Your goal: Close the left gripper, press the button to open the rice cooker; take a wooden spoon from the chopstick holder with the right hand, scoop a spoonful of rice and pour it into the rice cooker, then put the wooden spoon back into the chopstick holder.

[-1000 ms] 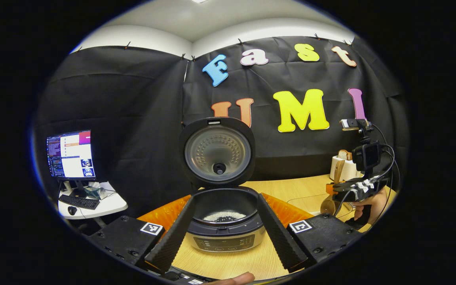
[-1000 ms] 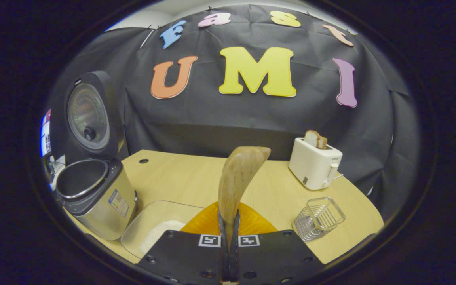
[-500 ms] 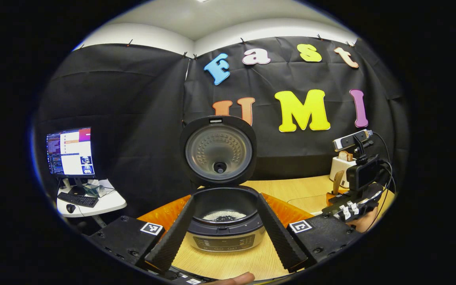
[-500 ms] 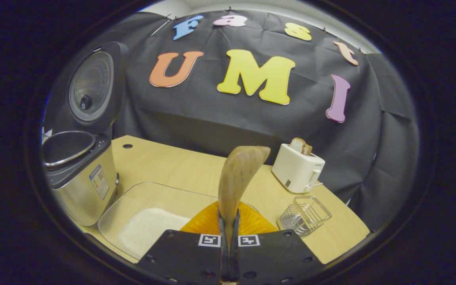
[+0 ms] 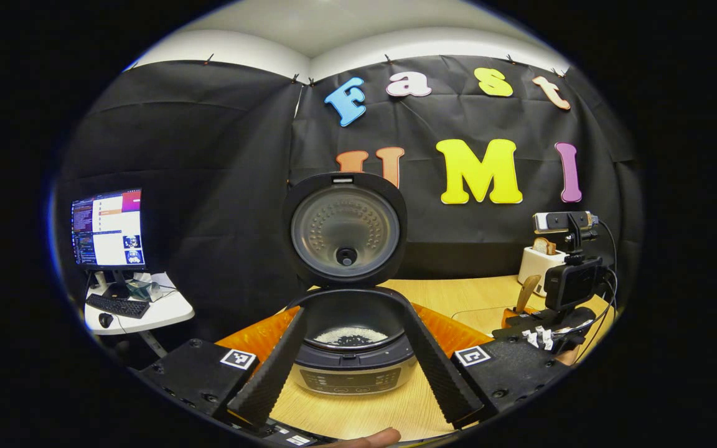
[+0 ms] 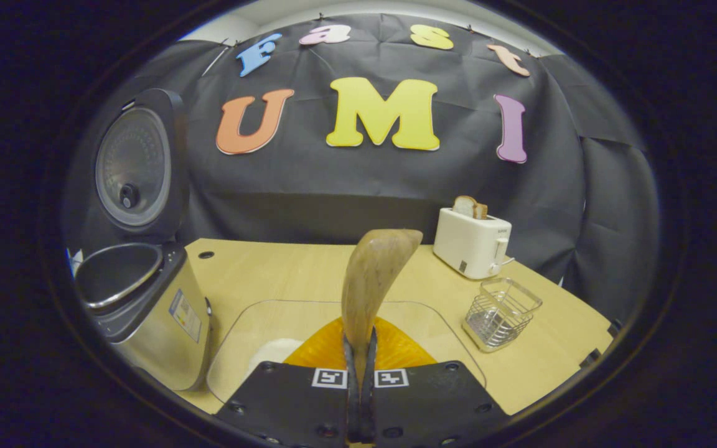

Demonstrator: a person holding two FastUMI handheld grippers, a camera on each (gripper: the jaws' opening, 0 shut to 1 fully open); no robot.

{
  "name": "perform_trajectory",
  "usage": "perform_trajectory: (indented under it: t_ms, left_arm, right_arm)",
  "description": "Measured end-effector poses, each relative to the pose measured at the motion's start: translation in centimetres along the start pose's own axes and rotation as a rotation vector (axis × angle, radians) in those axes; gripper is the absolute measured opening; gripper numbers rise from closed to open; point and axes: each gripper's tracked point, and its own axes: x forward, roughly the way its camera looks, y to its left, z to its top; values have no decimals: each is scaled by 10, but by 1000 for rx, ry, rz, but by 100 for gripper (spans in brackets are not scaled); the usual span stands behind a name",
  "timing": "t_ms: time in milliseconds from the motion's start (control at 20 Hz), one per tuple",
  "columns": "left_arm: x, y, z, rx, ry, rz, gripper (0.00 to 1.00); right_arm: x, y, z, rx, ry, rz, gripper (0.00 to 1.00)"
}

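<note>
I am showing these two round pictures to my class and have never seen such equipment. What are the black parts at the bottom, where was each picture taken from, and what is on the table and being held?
No robot here: a person holds a hand tool with a two-finger claw in each hand, and a camera rides on each tool.

In the left gripper view, the left claw stands open, its fingers framing the rice cooker, whose lid is up; some rice lies in the pot. The other tool shows farther off at the right.

In the right gripper view, the right claw is shut on a wooden spoon, bowl pointing up. On the wooden table stand the rice cooker, a clear tray holding rice, a wire chopstick holder and a white toaster with bread in it.
</note>
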Motion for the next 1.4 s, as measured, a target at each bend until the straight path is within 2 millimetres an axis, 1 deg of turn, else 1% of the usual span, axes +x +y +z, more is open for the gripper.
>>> perform_trajectory:
  t_ms: [150, 250, 400, 500, 550, 700, 750, 800, 950, 1100, 1250, 1400]
  left_arm:
    - [2, 2, -1, -3, -1, 1, 99]
    - [5, 2, -3, -15, 5, -10, 100]
    - [9, 2, -8, -34, 23, -22, 100]
    - [10, 2, -7, -33, 24, -27, 100]
    - [10, 3, -8, -32, 23, -27, 100]
    - [11, -3, -6, -44, 16, -50, 100]
    - [10, -7, -7, -53, 15, -65, 96]
    - [10, -11, -8, -61, 19, -77, 100]
    - [10, -20, -8, -45, 21, -96, 100]
    - [10, -22, -10, -27, 22, -91, 100]
    - [10, -22, -10, -30, 21, -97, 100]
    - [11, -16, -10, -35, 22, -85, 100]
  right_arm:
    - [-3, 16, -2, 42, 2, 1, 1]
    - [-7, 22, -3, 85, 10, 5, 1]
    - [-11, 25, -4, 198, 35, 22, 1]
    - [-10, 24, -6, 268, 71, 51, 1]
    - [-13, 23, -9, 303, 96, 66, 1]
    - [-11, 11, -14, 418, 162, 105, 1]
    - [-11, 8, -15, 477, 187, 121, 1]
    - [-8, 4, -18, 530, 215, 136, 0]
    - [-7, -5, -23, 690, 277, 188, 1]
    - [-4, -4, -19, 799, 308, 257, 1]
    - [-10, -2, -12, 889, 318, 306, 1]
    - [-10, -15, -8, 984, 317, 319, 1]
